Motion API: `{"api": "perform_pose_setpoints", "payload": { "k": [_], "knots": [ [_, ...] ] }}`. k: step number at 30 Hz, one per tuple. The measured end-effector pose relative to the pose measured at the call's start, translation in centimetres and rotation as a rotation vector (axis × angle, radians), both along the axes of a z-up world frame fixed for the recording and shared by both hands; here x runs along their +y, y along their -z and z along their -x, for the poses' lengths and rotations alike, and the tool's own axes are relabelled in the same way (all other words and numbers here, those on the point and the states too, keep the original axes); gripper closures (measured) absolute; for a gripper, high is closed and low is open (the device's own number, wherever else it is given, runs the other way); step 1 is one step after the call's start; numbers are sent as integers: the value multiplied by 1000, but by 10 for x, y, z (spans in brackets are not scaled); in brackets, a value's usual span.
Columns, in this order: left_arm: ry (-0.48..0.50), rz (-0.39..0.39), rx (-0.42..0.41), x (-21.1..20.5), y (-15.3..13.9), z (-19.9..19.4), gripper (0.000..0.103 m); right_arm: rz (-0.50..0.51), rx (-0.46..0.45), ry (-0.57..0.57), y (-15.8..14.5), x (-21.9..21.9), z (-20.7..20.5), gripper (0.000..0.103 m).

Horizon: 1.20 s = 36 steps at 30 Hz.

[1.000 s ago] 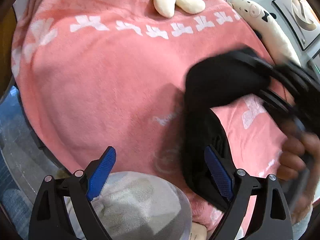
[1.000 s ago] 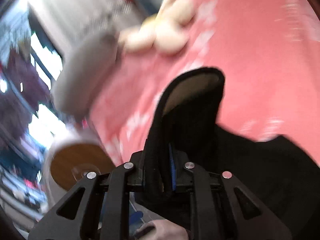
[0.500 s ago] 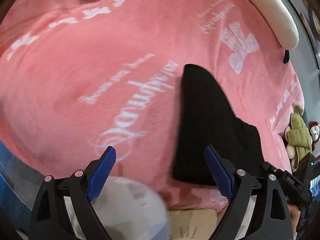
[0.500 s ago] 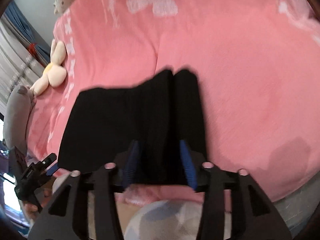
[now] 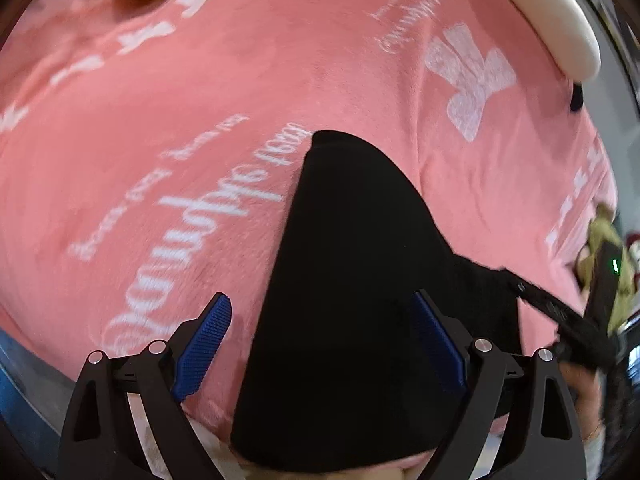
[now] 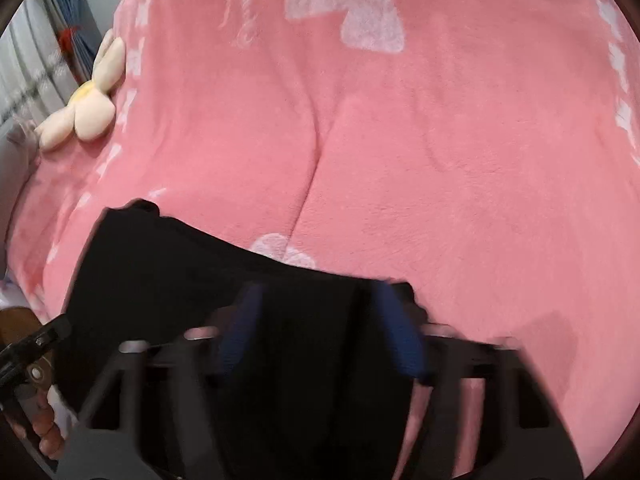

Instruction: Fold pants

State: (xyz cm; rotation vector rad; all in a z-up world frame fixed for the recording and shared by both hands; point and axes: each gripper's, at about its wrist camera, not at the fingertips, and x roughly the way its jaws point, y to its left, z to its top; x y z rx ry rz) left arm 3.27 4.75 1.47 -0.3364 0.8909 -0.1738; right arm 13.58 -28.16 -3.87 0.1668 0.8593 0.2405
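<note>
Right wrist — tongs (image 6: 320, 332) blurred, pants (image 6: 168, 276) cropped

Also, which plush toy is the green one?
The small plush at the pink blanket's right edge in the left wrist view. The flower-shaped plush and the long plush at top right are both cream.

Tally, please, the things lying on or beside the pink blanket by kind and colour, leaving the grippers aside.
Black pants: 1
Cream soft toys: 2, a flower-shaped toy and a long toy
Green soft toy: 1
Total: 4
</note>
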Motion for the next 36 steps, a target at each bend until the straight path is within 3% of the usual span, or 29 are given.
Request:
{"api": "perform_pose_setpoints", "payload": {
  "k": [1,3,5,7,8,11,12,13,15,18,24,27,33,36],
  "knots": [
    [5,-17,5,-3,1,-2,15,-20,-1,-6,-5,0,-1,96],
    [12,-49,12,-6,4,-8,15,-94,-98,-50,-35,-2,14,97],
    [8,-59,13,-6,8,-12,11,-99,-136,-14,-37,-13,15,96],
    [1,-52,15,-5,15,-17,9,36,-19,67,-1,-26,-3,95],
    [7,-39,23,-6,17,-20,9,54,27,97,10,-33,-3,95],
    [2,-31,29,-4,13,-17,10,-206,-36,129,0,-62,42,78],
    [7,-35,27,-4,10,-14,10,-234,-51,142,-3,-67,55,62],
    [8,-39,24,-3,8,-12,10,-256,-69,159,-5,-71,69,53],
    [10,-50,27,-3,7,-5,10,-272,-49,162,-4,-72,93,51],
    [6,-65,36,-5,7,2,10,-318,-34,140,-2,-63,119,51],
    [14,-145,22,-15,-2,16,10,-246,17,60,12,-18,126,50],
    [40,-199,15,-21,-4,23,10,-212,46,49,22,-3,118,78],
    [81,-244,5,-23,-6,30,10,-146,-85,70,-19,-4,143,80],
    [82,-225,26,-20,0,28,10,-87,49,67,21,-4,131,78]
  ]
}}
